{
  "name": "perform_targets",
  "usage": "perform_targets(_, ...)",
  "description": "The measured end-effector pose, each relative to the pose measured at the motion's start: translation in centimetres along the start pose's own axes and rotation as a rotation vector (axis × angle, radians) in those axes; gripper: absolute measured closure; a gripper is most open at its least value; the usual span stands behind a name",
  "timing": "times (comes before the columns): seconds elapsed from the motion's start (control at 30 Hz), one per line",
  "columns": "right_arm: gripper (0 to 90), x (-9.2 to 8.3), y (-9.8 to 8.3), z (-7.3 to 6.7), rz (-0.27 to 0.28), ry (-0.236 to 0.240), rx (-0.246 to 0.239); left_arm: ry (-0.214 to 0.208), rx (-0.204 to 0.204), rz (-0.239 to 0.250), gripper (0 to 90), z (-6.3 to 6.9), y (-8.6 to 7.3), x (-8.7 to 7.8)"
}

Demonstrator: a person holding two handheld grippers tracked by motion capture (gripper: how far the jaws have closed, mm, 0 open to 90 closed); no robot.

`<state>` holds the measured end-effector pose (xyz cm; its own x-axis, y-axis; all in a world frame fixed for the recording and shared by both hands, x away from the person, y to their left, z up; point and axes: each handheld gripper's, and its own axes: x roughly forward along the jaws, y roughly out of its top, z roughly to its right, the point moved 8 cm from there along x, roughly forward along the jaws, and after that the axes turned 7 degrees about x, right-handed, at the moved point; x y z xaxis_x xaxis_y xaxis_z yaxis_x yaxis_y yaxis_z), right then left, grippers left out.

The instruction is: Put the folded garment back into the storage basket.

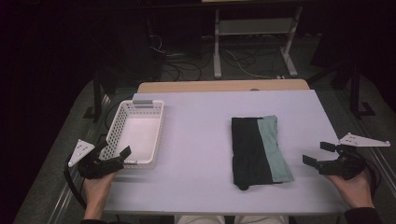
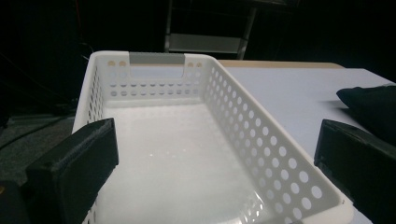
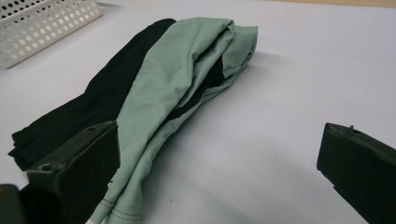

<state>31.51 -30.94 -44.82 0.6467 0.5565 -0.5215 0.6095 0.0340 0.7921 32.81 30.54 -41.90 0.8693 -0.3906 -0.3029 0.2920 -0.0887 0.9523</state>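
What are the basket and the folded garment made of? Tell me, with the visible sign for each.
Basket: apparently moulded white plastic, slightly glossy; rigid walls pierced by even rows of round holes. Folded garment: thin woven or knit fabric, matte, black and pale green panels; soft folds, a stitched hem. The fibre cannot be told.

We hold a black two-jaw left gripper (image 1: 113, 156) at the lower left of the high view and a matching right gripper (image 1: 318, 155) at the lower right. Each carries a pale grey three-cornered plate with small holes on top, and a black cable loops from its rear. Our jaws are thick, blocky black slabs. Dark sleeve cuffs show at the bottom edge.
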Motion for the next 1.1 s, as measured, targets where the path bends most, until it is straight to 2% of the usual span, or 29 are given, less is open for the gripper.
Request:
perform_targets(0.63, 0.0, 0.2, -0.3, -0.5, -0.015, 0.026, 0.008, -0.007, -0.006, -0.001, 0.0, -0.2, 0.0, -0.1)
perform_targets(0.73, 0.0, 0.0, -0.2, -0.7, -0.010, 0.037, 0.015, -0.019, -0.017, 0.004, 0.0, -0.1, 0.2, -0.1)
perform_targets(1.03, 0.0, 0.1, 0.0, -0.9, -0.020, 0.041, 0.014, -0.037, -0.005, -0.004, 0.0, 0.4, 0.7, 0.3)
perform_targets(1.07, 0.0, 0.2, 0.1, -0.9, -0.015, 0.042, 0.003, -0.043, -0.009, -0.005, 0.0, 0.5, 0.9, 0.3)
perform_targets(1.1, 0.0, 0.1, 0.2, -1.1, -0.025, 0.044, 0.013, -0.057, -0.030, 0.004, 0.0, 0.6, 1.1, 0.4)
